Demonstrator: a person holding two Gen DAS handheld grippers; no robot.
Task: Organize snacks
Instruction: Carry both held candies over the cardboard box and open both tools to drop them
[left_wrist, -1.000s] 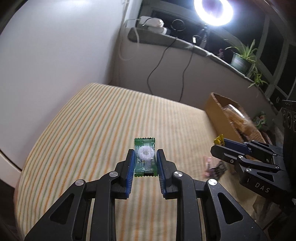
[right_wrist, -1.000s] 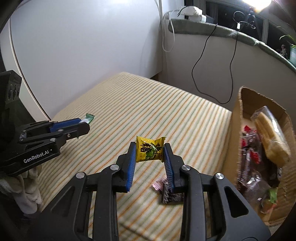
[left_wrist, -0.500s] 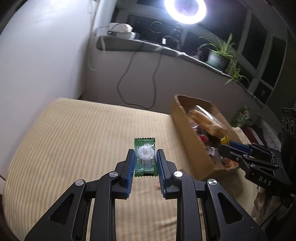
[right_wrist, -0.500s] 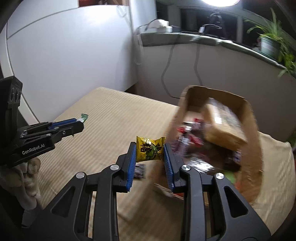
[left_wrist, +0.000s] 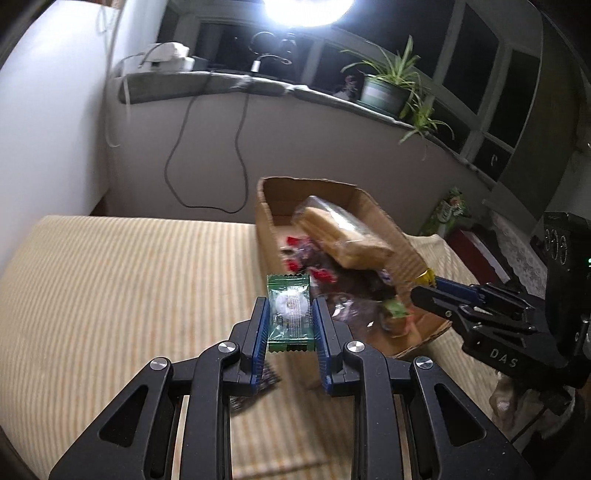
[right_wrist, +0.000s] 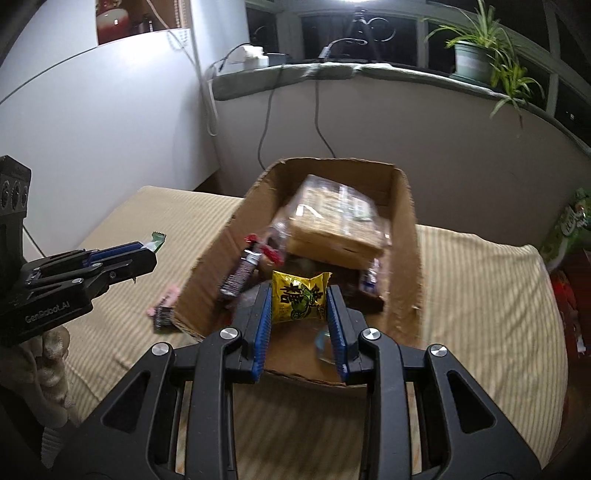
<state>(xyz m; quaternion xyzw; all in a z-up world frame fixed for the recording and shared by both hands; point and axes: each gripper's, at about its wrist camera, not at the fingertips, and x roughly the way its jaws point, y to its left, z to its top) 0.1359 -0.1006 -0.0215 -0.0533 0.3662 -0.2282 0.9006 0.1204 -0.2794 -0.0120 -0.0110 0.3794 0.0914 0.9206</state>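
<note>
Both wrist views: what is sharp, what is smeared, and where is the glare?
Left wrist view: green candy packet in the left tool is sharp; cardboard box contents smear; ring light blows out the top. Right wrist view: yellow snack packet in the right tool is crisp, box blurred, glare smaller, edges bowed.

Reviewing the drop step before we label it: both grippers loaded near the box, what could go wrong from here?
1. The cardboard box is already piled high with a big wrapped packet on top; a dropped snack may slide off.
2. The left gripper holds the green packet short of the box's near wall; releasing now would likely miss.
3. A loose dark wrapper lies outside the box and could be overlooked.
</note>
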